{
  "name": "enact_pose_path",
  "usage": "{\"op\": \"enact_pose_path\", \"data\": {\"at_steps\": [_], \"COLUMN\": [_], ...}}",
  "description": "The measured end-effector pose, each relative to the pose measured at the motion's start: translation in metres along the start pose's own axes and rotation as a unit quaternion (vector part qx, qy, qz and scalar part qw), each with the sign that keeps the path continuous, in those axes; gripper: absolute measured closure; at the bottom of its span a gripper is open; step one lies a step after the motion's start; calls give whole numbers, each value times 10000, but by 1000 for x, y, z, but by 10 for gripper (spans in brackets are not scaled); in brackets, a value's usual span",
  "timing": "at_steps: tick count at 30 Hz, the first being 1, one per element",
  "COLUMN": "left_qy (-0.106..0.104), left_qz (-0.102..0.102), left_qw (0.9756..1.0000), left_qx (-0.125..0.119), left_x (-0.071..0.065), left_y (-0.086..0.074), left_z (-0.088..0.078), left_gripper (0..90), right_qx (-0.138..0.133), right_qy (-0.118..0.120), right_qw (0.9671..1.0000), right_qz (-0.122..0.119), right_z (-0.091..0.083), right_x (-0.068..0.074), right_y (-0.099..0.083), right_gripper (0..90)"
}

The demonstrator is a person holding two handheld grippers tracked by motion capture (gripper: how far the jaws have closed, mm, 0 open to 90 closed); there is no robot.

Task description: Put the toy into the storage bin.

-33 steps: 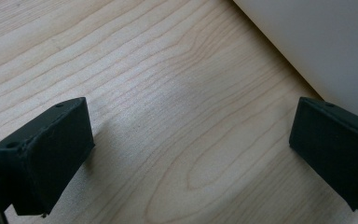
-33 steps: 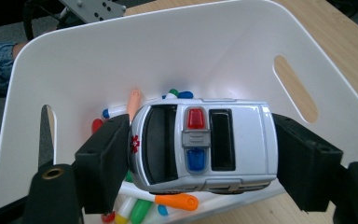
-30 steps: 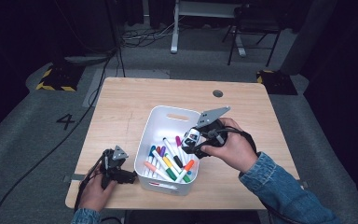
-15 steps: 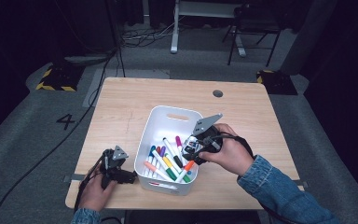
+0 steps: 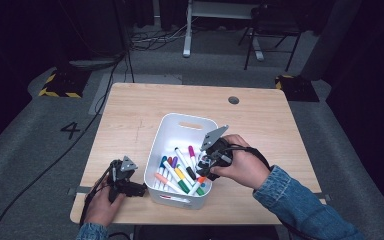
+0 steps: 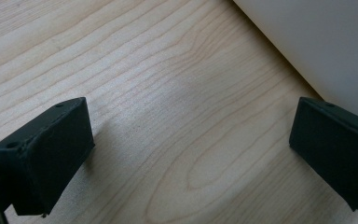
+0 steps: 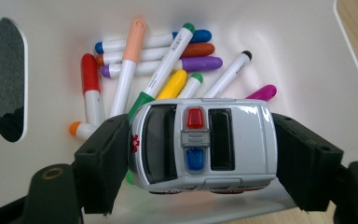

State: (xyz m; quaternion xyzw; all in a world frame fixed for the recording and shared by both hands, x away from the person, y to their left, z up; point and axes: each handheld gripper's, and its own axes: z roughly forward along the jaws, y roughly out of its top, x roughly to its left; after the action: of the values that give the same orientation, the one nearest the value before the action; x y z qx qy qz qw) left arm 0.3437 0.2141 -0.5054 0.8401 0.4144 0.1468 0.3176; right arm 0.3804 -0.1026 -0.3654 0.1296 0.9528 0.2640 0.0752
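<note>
Right gripper (image 7: 200, 154): clamped end to end on a toy car (image 7: 204, 142), one black jaw pressed to its front and the other to its rear; in the high view this gripper (image 5: 206, 167) is held by the person's right hand (image 5: 240, 165) over the near right part of the bin (image 5: 190, 122).
Toy car: white and silver, with a red and blue light bar on the roof and a small red mark by the windscreen; it is held above the markers inside the bin; in the high view it is too small and too covered by the gripper to be made out.
Markers (image 7: 158, 74): a loose pile on the bin floor, partly hidden behind the car; a faint line of print is seen on the green-capped barrel but cannot be read.
Bin: white plastic, cut off at the edges of the right gripper view; a small label on its near wall is seen in the high view, unreadable.
Left gripper (image 6: 186, 154): jaws wide apart with nothing between them, resting low over the table (image 6: 158, 93), just beside the bin wall (image 6: 326, 42); in the high view it (image 5: 125, 182) is held at the near left edge.
Floor marking (image 5: 71, 130): a "4" is read on the grey floor left of the table.
</note>
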Motion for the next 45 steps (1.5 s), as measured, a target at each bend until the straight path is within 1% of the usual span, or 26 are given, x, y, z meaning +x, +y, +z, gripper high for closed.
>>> {"op": "enact_pose_path", "data": {"at_steps": [1, 3, 4, 5, 6, 8, 9, 11, 16, 19, 22, 24, 28, 29, 32, 33, 37, 38, 39, 45], "left_qy": [-3, -1, 5, 9, -6, -5, -5, 20, 8, 12, -5, 11, 14, 20, 2, -6, 2, -1, -1, 16], "left_qz": [-14, 0, -17, -9, -13, -14, -15, -10, -15, -14, -15, -14, -13, -12, -17, -27, -15, -16, -15, -21], "left_qw": [10000, 10000, 10000, 10000, 10000, 10000, 10000, 10000, 10000, 10000, 10000, 10000, 10000, 10000, 10000, 10000, 10000, 10000, 10000, 10000], "left_qx": [-1, 0, 2, -1, -2, -2, -3, 3, 3, 2, -3, 2, 3, 3, -2, 6, 4, 9, 10, 11], "left_x": [0, 0, 0, 0, 0, 0, 0, 0, 0, 0, 0, 0, 0, 0, 0, -1, 0, 0, 0, 0], "left_y": [0, 0, 0, 0, 0, 0, 0, 0, 0, 0, 0, 0, 0, 0, 0, 0, 0, 0, 0, 0], "left_z": [0, 0, 0, 0, 0, 0, 0, 0, 0, 0, 0, 0, 0, 0, 0, 0, 0, 0, 0, 0], "left_gripper": [0, 0, 0, 0, 0, 0, 0, 0, 0, 0, 0, 0, 0, 0, 0, 0, 0, 0, 0, 0], "right_qx": [50, 234, 313, 452, 469, 526, 473, 451, 185, -75, -298, -401, -674, -725, -814, -812, -815, -796, -802, -897], "right_qy": [21, 28, 75, 118, 123, 93, 120, 138, 69, -8, -82, -144, -281, -326, -397, -454, -485, -521, -569, -743], "right_qw": [10000, 9996, 9993, 9988, 9984, 9982, 9986, 9988, 9996, 9999, 9995, 9991, 9972, 9965, 9951, 9947, 9932, 9930, 9920, 9875], "right_qz": [-31, -139, -202, -166, -288, -258, -219, -156, -176, -146, 15, 55, 189, 268, 404, 443, 677, 697, 788, 1066], "right_z": [1, 6, 8, 10, 12, 13, 12, 11, 2, -7, -18, -25, -38, -42, -49, -52, -58, -59, -60, -67], "right_x": [1, 3, 4, 6, 6, 9, 8, 8, 7, 4, 1, -2, -8, -10, -16, -18, -25, -27, -28, -34], "right_y": [1, 3, 4, 4, 5, 5, 6, 6, 4, 3, 0, -2, -10, -14, -23, -27, -42, -47, -51, -77], "right_gripper": [256, 256, 255, 250, 247, 232, 215, 216, 233, 237, 242, 243, 250, 251, 256, 256, 273, 275, 275, 277]}}
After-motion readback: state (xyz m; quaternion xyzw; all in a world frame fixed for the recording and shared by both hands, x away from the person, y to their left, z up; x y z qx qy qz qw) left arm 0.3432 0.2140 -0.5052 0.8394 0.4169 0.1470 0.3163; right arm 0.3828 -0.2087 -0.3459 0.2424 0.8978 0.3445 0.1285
